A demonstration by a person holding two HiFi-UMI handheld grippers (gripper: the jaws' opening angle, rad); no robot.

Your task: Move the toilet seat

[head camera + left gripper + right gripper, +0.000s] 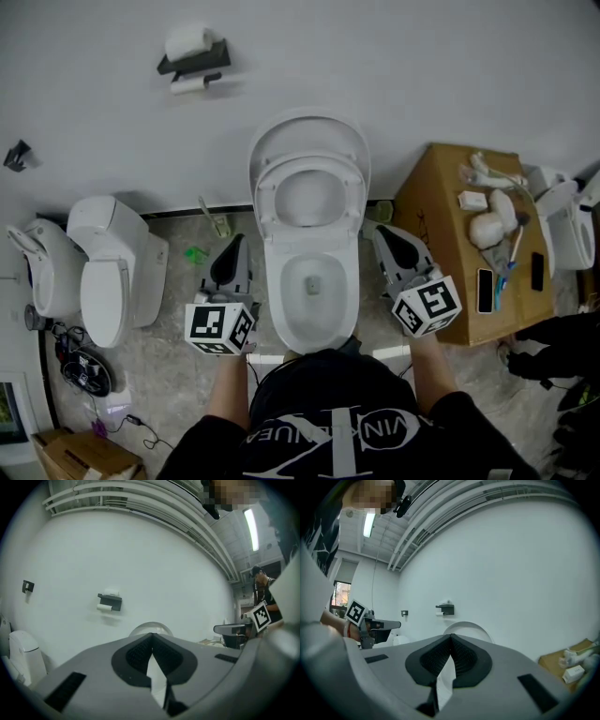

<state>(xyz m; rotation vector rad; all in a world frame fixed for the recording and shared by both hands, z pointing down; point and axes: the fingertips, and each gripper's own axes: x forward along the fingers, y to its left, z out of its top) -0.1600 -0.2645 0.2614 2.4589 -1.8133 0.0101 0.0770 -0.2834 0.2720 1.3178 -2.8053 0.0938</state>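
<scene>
A white toilet stands against the wall in the head view. Its seat ring and lid are both raised against the wall. My left gripper hovers just left of the bowl, jaws shut with nothing between them. On the bowl's right side my right gripper is also shut and holds nothing. Neither touches the toilet. In the left gripper view the shut tips point at the raised lid. The right gripper view shows its shut tips before the lid.
A second toilet stands at the left, a third at the far right. A cardboard box with small items sits right of the bowl. A paper holder hangs on the wall. A brush and cables lie on the floor.
</scene>
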